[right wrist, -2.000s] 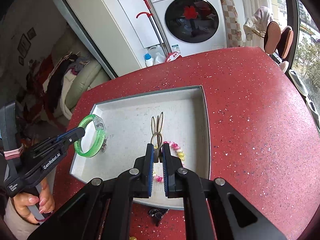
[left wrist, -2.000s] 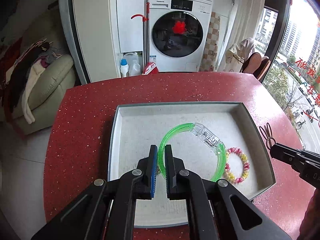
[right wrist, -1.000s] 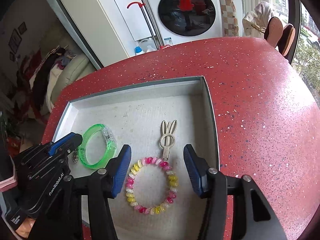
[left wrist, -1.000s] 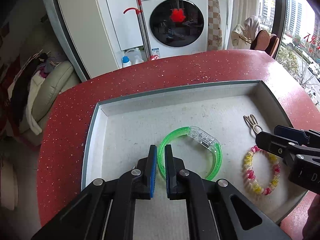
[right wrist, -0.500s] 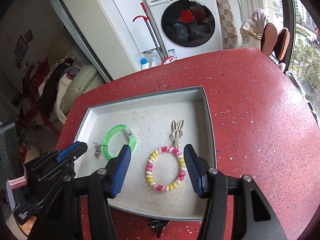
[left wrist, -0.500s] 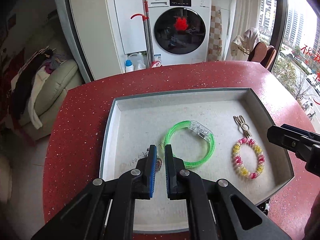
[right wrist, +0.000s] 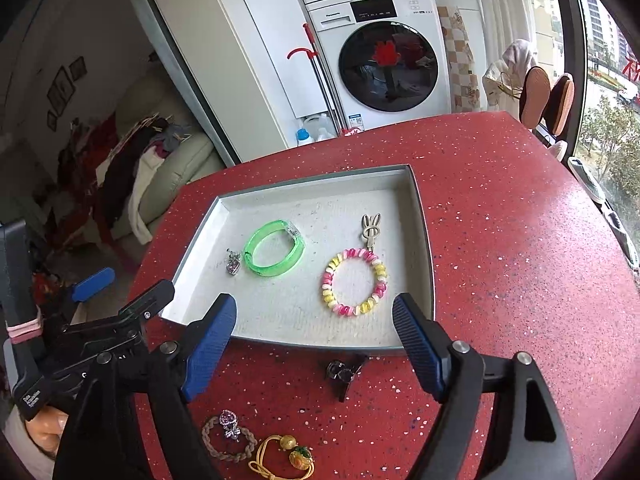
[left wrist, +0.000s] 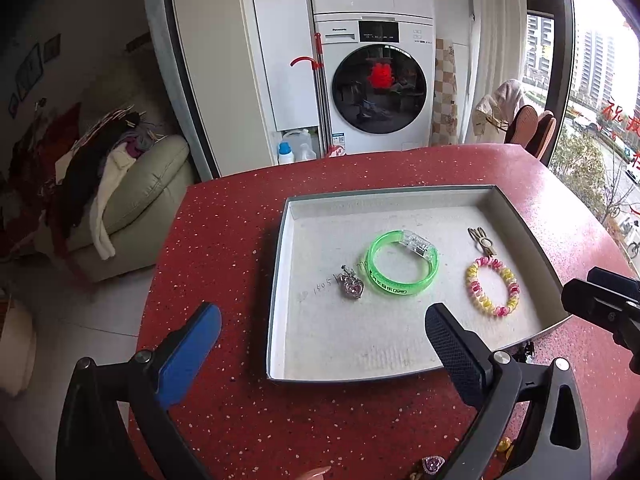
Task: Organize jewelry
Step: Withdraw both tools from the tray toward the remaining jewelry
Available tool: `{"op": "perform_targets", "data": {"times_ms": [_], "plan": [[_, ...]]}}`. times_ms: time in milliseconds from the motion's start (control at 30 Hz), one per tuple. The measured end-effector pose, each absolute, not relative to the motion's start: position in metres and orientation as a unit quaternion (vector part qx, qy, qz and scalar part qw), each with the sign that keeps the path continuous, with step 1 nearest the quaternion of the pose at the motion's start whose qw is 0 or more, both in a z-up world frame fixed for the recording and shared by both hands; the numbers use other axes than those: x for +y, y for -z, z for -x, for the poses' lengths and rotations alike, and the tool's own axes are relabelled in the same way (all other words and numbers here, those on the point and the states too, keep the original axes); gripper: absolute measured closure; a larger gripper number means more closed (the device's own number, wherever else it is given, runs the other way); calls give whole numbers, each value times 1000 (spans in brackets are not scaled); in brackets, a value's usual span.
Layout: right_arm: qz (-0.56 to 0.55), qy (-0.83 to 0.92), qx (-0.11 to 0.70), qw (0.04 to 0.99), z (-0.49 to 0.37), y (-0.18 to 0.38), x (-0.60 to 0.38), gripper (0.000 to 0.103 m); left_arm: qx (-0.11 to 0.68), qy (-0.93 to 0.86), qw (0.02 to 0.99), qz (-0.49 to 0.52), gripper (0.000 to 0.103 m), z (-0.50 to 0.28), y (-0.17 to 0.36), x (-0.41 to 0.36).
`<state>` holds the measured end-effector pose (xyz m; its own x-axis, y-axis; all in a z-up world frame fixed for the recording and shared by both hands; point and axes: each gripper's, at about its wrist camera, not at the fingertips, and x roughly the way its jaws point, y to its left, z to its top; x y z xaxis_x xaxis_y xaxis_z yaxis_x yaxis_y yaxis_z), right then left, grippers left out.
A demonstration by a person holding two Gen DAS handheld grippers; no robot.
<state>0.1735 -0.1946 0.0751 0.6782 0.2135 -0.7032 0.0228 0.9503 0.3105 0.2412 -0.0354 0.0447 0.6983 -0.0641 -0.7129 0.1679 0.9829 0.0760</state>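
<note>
A grey tray (left wrist: 280, 280) (right wrist: 424, 248) on the red table holds a silver heart pendant (left wrist: 353, 286) (right wrist: 233, 263), a green bangle (left wrist: 402, 262) (right wrist: 274, 254), a pink-and-yellow bead bracelet (left wrist: 492, 286) (right wrist: 354, 282) and a rabbit-ear clip (left wrist: 483, 241) (right wrist: 371, 231). My left gripper (left wrist: 324, 344) is open and empty, held back over the tray's near left corner. My right gripper (right wrist: 314, 344) is open and empty above the tray's near edge. Near me on the table lie a dark clip (right wrist: 342, 372), a braided bracelet with a charm (right wrist: 229, 436) and a yellow cord with beads (right wrist: 286, 458).
The red table (right wrist: 520, 260) ends in a rounded edge at left and right. A sofa with clothes (left wrist: 120, 184) stands left, a washing machine (left wrist: 376, 88) behind, windows at right.
My left gripper let go of the heart pendant beside the green bangle, opened wide and pulled back. My right gripper released the rabbit-ear clip earlier and has also drawn back from the tray.
</note>
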Motion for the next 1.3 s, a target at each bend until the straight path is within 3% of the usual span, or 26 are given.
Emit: {"op": "perform_targets", "data": {"times_ms": [33, 67, 100, 833, 1300], "plan": [[-147, -54, 394, 906, -167, -76, -193, 12, 381, 62, 920, -66, 0, -235, -46, -35], [-146, -57, 391, 907, -161, -77, -191, 1, 377, 62, 922, -63, 0, -230, -49, -33], [-147, -60, 383, 910, -155, -78, -190, 0, 374, 62, 923, -60, 0, -222, -49, -32], [-142, -68, 420, 894, -76, -60, -172, 0, 421, 60, 900, -92, 0, -145, -14, -27], [-111, -54, 476, 871, -22, -12, -171, 0, 482, 94, 871, -30, 0, -113, 21, -17]]}}
